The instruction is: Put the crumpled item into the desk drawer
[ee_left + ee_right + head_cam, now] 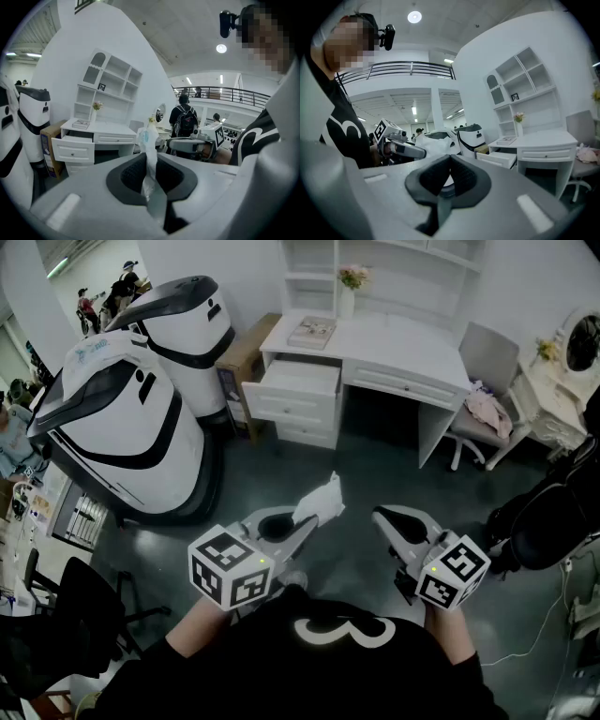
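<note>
The crumpled item [319, 501] is a white wad of thin paper or plastic. My left gripper [302, 521] is shut on its lower end, so it sticks up past the fingertips; in the left gripper view the crumpled item [148, 150] rises between the closed pads of the left gripper [151, 158]. The white desk [403, 348] stands ahead across the floor, its top left drawer [298, 379] pulled open. My right gripper [382, 517] hangs beside the left one, shut and holding nothing. In the right gripper view the right gripper [450, 159] has its pads together, with the drawer [502, 157] beyond.
Two large white machines [141, 418] stand at the left, close to the desk's drawer side. A book [312, 332] and a flower vase [349, 287] sit on the desk. A chair [483, 381] with pink cloth stands to the desk's right. Dark floor lies between me and the desk.
</note>
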Tool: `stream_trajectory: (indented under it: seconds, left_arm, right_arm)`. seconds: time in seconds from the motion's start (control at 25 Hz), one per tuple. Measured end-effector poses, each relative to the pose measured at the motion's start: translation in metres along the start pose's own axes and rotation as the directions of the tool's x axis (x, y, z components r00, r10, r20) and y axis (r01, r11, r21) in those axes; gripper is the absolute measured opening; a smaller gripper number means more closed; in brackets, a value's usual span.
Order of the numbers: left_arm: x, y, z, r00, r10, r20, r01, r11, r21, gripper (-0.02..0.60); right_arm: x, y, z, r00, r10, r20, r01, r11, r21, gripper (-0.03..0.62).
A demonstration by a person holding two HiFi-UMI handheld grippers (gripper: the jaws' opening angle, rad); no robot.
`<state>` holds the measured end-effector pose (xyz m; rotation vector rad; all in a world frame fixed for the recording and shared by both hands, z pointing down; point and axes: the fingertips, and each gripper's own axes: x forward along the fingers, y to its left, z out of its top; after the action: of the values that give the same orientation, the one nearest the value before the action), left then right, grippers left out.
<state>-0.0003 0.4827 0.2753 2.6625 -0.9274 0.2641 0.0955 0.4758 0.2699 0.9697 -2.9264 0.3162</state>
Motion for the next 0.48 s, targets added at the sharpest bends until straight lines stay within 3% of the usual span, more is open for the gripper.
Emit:
stream_trajectory:
  seconds: [0.48]
  left_arm:
    - [0.018,0.001,-0.004,1.0,-0.023,-0.015,0.023,1.0,-0.012,0.046]
  right_arm:
    - [-0.007,-0.017,-0.009,1.0,-0.029,-0.006,0.029,0.999,0.02,0.0]
